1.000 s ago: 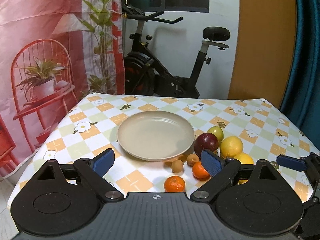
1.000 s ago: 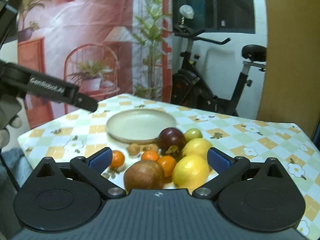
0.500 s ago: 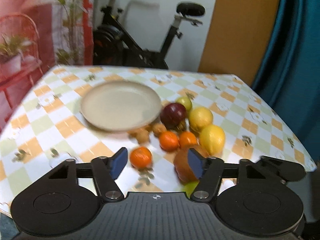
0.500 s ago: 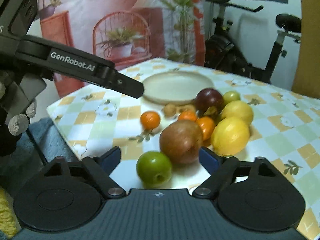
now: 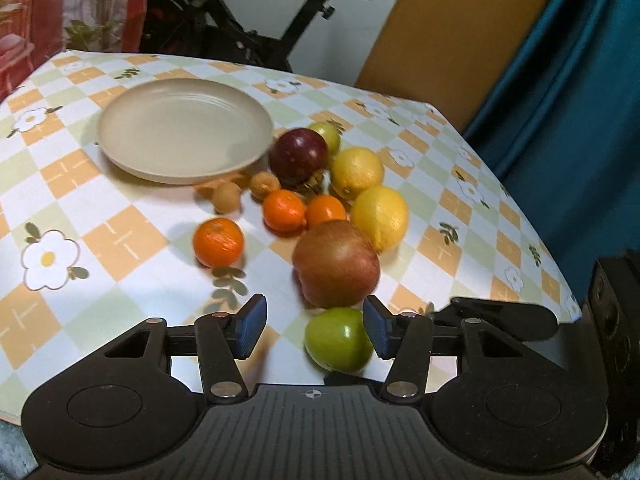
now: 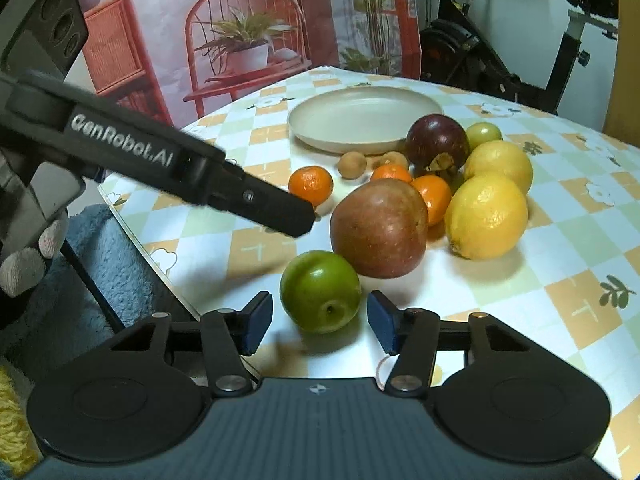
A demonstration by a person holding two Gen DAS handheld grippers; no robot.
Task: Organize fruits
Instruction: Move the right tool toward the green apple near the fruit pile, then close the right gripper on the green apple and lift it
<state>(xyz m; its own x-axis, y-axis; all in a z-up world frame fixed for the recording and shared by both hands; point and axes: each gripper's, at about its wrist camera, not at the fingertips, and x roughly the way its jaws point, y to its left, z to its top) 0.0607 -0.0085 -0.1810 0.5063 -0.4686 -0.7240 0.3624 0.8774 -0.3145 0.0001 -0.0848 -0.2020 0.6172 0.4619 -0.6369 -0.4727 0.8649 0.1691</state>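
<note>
Both of your grippers are angled down at the fruit pile on the counter [image 5: 120, 240] with its orange-and-green checked, flower-printed cloth.

Your right gripper [image 6: 318, 322] has its fingers closing around the small round green fruit [image 6: 320, 291] at the near edge. The fruit sits between the blue pads with a sliver of gap on each side, so nothing is pinched yet.

Your left gripper [image 5: 314, 330] is closing too. The same green fruit [image 5: 338, 340] shows between its fingers, close against the right pad [image 5: 376, 332], though I can't tell whether they touch. The left pad is well clear of it.

In the right wrist view, your left gripper's black arm [image 6: 160, 160] reaches across above the cloth, its tip near the lone small orange mandarin [image 6: 311, 184].

Just behind the green fruit, touching it, sits the large reddish-brown apple [image 6: 378, 228]. To its right lie two yellow lemons [image 6: 486, 216], one behind the other. Two more small mandarins [image 6: 434, 198] are tucked behind the apple. Farther back stand a dark purple round fruit [image 6: 436, 140], a small pale-green fruit [image 6: 484, 133] and two little tan-brown round fruits [image 6: 352, 165].

The wide beige plate [image 6: 362, 122] sits at the back left of the pile, holding nothing.
</note>
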